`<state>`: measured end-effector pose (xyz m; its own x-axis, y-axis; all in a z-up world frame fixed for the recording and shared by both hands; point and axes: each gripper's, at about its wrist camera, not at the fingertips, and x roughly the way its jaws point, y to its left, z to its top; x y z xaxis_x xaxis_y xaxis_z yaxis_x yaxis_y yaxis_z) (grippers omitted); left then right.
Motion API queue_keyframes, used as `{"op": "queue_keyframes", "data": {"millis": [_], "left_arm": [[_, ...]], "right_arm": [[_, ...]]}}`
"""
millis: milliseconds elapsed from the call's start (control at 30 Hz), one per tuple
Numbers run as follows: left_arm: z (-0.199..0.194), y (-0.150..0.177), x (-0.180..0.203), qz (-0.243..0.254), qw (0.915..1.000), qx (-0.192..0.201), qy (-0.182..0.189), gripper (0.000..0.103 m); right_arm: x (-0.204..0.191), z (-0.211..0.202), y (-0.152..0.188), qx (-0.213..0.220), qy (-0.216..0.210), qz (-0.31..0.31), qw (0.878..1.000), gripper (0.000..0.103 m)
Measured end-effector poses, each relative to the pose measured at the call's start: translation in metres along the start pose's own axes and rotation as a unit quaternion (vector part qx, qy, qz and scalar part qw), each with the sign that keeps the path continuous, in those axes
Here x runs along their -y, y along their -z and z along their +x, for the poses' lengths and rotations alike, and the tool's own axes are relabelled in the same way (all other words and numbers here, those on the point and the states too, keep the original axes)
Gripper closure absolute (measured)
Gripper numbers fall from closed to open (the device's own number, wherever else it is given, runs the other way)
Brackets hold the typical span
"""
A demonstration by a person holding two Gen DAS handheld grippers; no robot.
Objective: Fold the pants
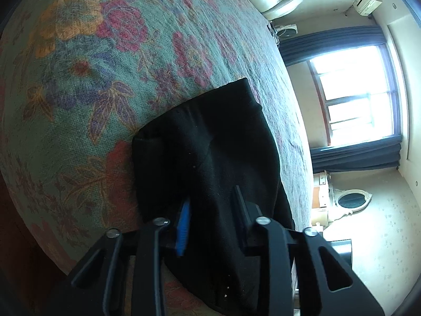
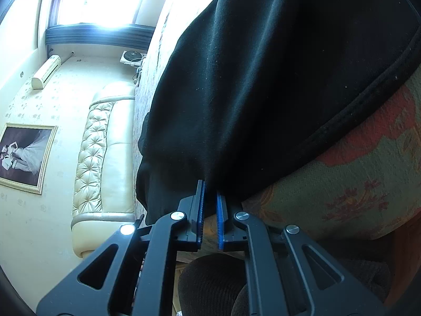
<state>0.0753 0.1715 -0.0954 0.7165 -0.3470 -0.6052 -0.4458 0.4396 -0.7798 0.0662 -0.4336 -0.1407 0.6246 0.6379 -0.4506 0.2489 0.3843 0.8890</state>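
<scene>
Pants: I am seeing 1 pair of black pants [image 1: 210,142], lying on the flowered bedspread [image 1: 86,73] near the bed's side edge, with 1 end draped toward me and running between my left fingers.
Left gripper: my left gripper [image 1: 213,210] is reaching over the pants; its 2 fingers are standing moderately apart with black cloth lying between them, and I cannot tell whether they are pinching it.
Left fingers: 1 blue pad [image 1: 184,223] is showing on the left finger; the other pad is facing away.
Right gripper: my right gripper [image 2: 210,200] is sitting at a narrow gap, and its 2 blue pads [image 2: 201,210] are meeting the lower fold of the pants [image 2: 263,79] right at the tips; the pictures are not showing clearly whether cloth is caught.
Edges: 1 stitched hem [image 2: 355,110] is curving across the bedspread [image 2: 355,184] in the right view; in the left view, 1 squared corner of the pants is pointing away from me.
Open room: a wide stretch of bedspread is lying bare to the left of the pants and beyond them; to the right, only a narrow strip is remaining before the bed's edge.
Room: 1 window [image 1: 352,92] with dark curtains, 1 air conditioner [image 1: 367,1], 1 cream tufted headboard [image 2: 105,152], 1 framed picture [image 2: 23,155].
</scene>
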Motion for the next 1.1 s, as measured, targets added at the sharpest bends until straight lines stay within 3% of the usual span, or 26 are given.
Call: {"op": "queue_keyframes", "data": {"millis": [100,400,667,867,933,967,1000,1100], "left_arm": [[0.004,0.000,-0.007,-0.015,0.9999,-0.005,0.005,0.096],[-0.030,0.003,0.011,0.024,0.9992,0.022,0.021,0.096],[-0.015,0.006,-0.031,0.008,1.0000,-0.004,0.004,0.095],[-0.030,0.000,-0.022,0.023,0.9997,0.002,0.006,0.092],[-0.041,0.001,-0.020,0.042,0.9990,0.013,-0.010,0.090],[-0.046,0.001,-0.019,0.050,0.9982,0.023,-0.024,0.079],[-0.053,0.002,-0.019,0.056,0.9972,0.036,-0.035,0.075],[-0.066,0.003,-0.019,0.062,0.9954,0.056,-0.047,0.075]], "right_arm": [[-0.001,-0.001,-0.001,0.001,-0.005,-0.003,1.000,0.096],[-0.013,-0.016,0.005,0.012,-0.028,-0.025,0.999,0.097],[0.019,-0.014,0.012,-0.011,-0.014,0.028,0.999,0.097],[0.015,-0.028,0.006,-0.008,-0.011,0.020,1.000,0.088],[0.015,-0.042,0.000,0.005,-0.015,0.027,1.000,0.084],[0.015,-0.052,-0.005,0.017,-0.017,0.027,0.999,0.084],[0.014,-0.063,-0.013,0.034,-0.019,0.028,0.999,0.084],[0.015,-0.115,-0.040,0.108,-0.013,0.035,0.993,0.071]]}}
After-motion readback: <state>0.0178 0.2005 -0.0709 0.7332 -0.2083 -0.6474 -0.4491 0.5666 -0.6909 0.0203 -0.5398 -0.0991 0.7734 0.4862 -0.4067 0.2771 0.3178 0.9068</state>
